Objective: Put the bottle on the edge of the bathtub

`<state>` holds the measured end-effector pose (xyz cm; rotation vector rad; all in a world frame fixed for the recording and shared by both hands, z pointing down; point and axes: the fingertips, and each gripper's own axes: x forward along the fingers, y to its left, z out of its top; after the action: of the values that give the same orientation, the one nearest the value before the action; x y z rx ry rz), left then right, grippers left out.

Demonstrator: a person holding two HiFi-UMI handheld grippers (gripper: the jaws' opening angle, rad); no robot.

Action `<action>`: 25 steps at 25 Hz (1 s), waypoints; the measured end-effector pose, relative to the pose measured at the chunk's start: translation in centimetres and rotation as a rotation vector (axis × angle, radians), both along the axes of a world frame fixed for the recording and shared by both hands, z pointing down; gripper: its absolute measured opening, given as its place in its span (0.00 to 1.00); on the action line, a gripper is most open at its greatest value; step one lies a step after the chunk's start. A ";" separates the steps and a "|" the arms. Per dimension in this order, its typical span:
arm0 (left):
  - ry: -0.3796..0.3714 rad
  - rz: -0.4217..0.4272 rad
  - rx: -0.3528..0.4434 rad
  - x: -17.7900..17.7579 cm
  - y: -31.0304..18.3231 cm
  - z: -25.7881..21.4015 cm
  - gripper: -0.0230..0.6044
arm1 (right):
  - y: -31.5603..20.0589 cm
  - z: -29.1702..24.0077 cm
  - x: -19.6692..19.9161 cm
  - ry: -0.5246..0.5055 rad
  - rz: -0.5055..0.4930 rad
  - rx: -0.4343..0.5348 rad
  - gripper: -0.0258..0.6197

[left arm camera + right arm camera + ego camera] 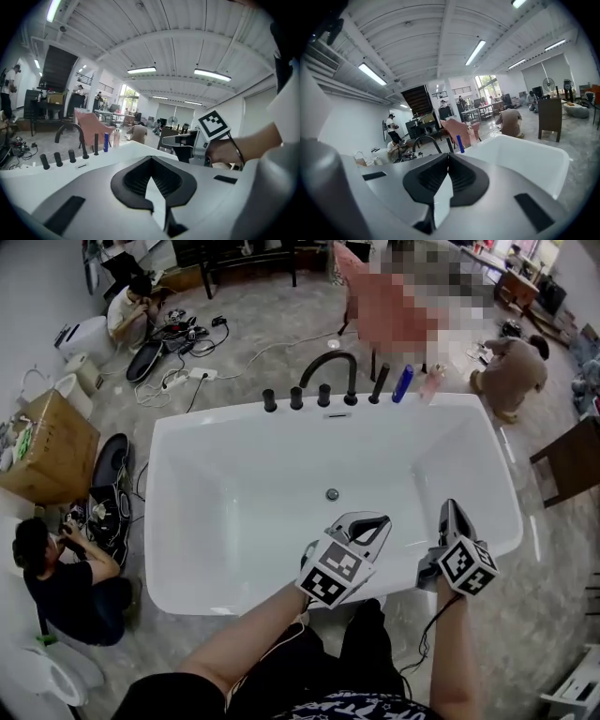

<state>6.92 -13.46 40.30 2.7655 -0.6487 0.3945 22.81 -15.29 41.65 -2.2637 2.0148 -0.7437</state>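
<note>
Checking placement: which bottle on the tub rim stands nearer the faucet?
The blue bottle, right beside the faucet fittings. The pink bottle stands beyond it, toward the tub's corner.

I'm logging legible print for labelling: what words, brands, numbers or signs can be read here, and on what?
No text can be read in any view.
Marker cubes: black-and-white square patterns only, no letters.
Blue bottle on the bathtub edge: any label too small to read.
Shirt print: cut off by the frame, unreadable.
Cardboard box: markings too small to read.
</note>
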 end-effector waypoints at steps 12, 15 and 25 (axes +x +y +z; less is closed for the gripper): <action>0.013 0.151 -0.015 1.9 6.6 -2.6 0.06 | 12.9 -4.1 -2.8 -0.002 0.039 -0.013 0.07; 0.006 0.144 -0.047 2.7 8.4 -2.7 0.06 | 15.7 -4.5 -2.3 -0.007 0.034 -0.024 0.06; -0.037 0.288 -0.034 7.6 18.4 -3.8 0.06 | 26.1 -6.5 -0.2 0.028 0.081 -0.021 0.06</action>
<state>14.52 4.90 36.45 2.8300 -0.2464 0.5120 22.64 10.81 35.19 -2.3641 1.9228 -0.7345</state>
